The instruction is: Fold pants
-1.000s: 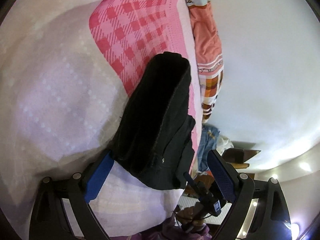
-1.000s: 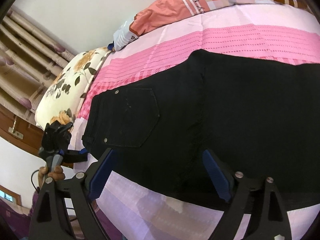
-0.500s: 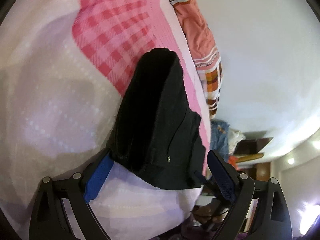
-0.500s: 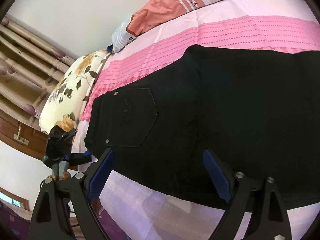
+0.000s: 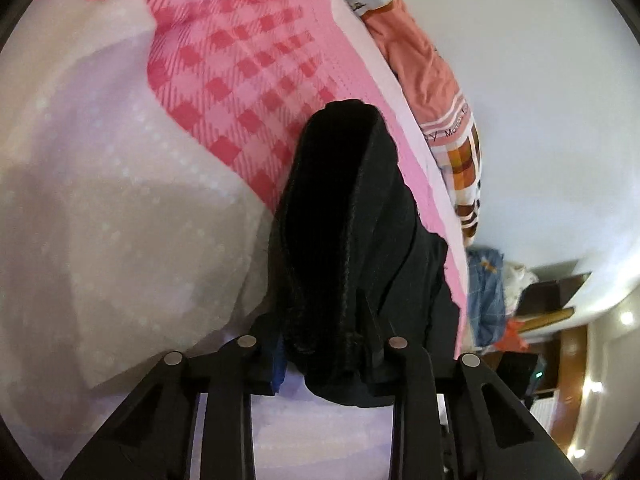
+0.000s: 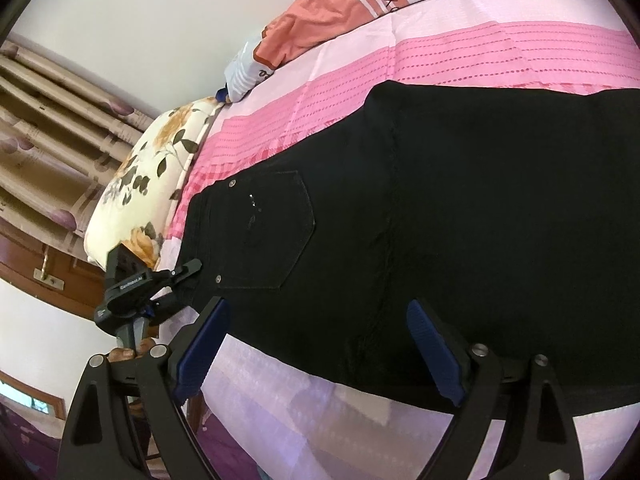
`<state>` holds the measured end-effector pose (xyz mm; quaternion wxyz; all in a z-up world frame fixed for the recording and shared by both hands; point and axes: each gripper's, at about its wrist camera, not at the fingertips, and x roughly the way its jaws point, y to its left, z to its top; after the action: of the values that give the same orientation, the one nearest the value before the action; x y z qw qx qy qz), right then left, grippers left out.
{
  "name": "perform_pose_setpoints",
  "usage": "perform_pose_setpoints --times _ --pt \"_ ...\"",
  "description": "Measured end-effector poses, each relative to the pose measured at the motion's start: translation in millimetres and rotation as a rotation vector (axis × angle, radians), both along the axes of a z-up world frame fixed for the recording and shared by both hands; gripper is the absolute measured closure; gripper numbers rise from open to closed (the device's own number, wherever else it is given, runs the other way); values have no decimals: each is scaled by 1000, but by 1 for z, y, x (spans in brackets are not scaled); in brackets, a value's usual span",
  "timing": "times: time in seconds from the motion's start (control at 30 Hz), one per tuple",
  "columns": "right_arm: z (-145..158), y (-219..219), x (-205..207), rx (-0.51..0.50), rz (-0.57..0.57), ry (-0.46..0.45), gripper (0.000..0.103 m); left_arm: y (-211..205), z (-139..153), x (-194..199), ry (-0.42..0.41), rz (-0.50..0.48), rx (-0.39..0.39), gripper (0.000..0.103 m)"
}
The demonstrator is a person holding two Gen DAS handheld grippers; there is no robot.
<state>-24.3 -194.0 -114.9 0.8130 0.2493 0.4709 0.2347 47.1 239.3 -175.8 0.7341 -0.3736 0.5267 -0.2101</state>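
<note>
Black pants (image 6: 440,208) lie flat on the pink bed sheet (image 6: 500,56), back pocket up, waistband at the left. My left gripper (image 5: 324,344) is shut on the pants' waistband corner (image 5: 340,240), with the cloth bunched between its fingers. It also shows in the right wrist view (image 6: 188,272) at the waistband's near corner. My right gripper (image 6: 316,344) is open at the near edge of the pants, its blue pads (image 6: 204,344) either side of the seat, touching nothing.
A floral pillow (image 6: 148,184) lies at the bed's left end, by curtains (image 6: 48,128). A folded orange checked blanket (image 6: 360,4) lies along the far edge against the wall. The sheet's near edge (image 6: 320,412) hangs below my right gripper.
My left gripper has closed on the waistband corner; it was open around it before. The right gripper has edged slightly closer to the pants and stays open.
</note>
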Motion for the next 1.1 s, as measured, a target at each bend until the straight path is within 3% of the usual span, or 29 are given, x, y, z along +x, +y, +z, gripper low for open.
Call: perform_pose_setpoints --times 0.27,0.37,0.67,1.1 --pt "3 -3 1 6 -6 -16 15 -19 32 -9 -153 -14 131 77" --pt "2 -9 -2 6 -24 -17 15 -15 32 -10 -154 10 103 77" --pt "3 -26 -6 47 -67 -16 15 -32 66 -20 -244 -3 160 77" --pt "11 -56 -13 111 -138 -38 15 -54 99 -19 -269 -17 151 77"
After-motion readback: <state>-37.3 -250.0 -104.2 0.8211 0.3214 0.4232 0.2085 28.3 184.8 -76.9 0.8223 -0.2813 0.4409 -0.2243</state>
